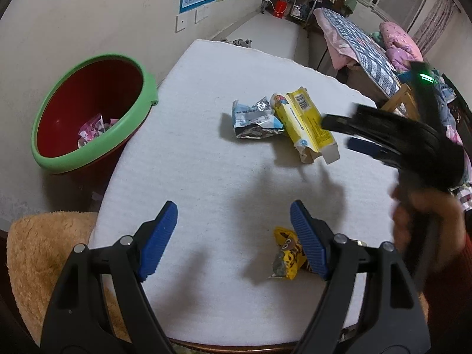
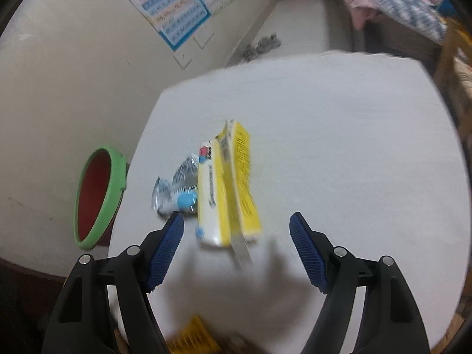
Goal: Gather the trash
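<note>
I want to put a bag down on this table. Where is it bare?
Bare: the near-left stretch between the bin and the left gripper, and the far edge behind the yellow box. Crowded: around the box, the foil wrapper and the yellow packet.

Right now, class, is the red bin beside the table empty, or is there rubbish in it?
Not empty. The red bin holds a pink wrapper at its bottom, seen from the left wrist view.
</note>
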Action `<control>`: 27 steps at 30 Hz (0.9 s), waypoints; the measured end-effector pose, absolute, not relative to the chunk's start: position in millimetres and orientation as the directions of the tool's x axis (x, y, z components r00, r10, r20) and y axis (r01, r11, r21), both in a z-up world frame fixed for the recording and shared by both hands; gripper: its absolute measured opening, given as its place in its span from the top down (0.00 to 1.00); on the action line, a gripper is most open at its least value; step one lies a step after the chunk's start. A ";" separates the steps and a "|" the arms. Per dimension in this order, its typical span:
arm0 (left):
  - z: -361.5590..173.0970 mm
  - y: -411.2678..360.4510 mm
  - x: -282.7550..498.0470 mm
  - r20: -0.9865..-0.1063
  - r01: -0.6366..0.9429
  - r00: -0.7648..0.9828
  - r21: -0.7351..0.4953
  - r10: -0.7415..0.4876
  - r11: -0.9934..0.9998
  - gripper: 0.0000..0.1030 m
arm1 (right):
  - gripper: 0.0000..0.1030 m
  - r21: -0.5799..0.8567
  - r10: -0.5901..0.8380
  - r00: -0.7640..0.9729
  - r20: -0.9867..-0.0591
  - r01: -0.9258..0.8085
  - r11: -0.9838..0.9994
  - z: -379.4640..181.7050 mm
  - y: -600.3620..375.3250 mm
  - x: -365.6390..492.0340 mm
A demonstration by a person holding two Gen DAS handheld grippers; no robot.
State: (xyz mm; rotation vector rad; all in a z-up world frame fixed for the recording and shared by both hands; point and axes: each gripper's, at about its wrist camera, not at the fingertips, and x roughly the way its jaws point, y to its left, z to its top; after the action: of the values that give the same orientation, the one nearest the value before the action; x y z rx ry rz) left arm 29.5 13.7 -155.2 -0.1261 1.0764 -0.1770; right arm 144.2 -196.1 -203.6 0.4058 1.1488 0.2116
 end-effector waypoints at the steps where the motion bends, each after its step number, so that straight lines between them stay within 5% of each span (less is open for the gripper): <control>1: -154.6 15.4 30.1 -0.863 0.076 0.461 -0.193 -0.207 0.978 0.26 | 0.32 0.410 0.366 0.371 -0.854 0.046 0.911 -211.9 -192.0 152.5; 3: -152.7 17.8 31.2 -0.864 0.065 0.458 -0.202 -0.209 0.977 0.24 | 0.52 0.392 0.363 0.307 -0.880 0.039 0.919 -233.3 -184.3 166.3; 7: -149.3 21.8 33.0 -0.859 0.065 0.471 -0.193 -0.200 0.979 0.23 | 0.71 0.449 0.417 0.351 -0.839 0.013 0.893 -223.7 -193.1 149.6; 17: -168.4 -18.4 98.4 -0.869 0.143 0.461 -0.130 -0.182 0.981 0.23 | 0.71 0.478 0.415 0.365 -0.834 0.102 0.872 -221.7 -245.6 37.1; 25: -207.3 -54.0 166.3 -0.915 0.124 0.387 -0.069 -0.112 0.990 0.23 | 0.47 0.487 0.401 0.383 -0.832 0.156 0.860 -219.1 -256.8 7.2; 27: -220.3 -55.5 173.9 -0.934 0.110 0.342 -0.069 -0.103 0.992 0.32 | 0.43 0.483 0.393 0.403 -0.827 0.149 0.863 -214.1 -259.0 5.7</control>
State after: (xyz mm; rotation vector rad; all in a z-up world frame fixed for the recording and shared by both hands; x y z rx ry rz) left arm 173.9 -55.5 -220.3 0.0069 1.2136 -0.1380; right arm 5.7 -259.0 -214.1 0.5369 1.1610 0.1641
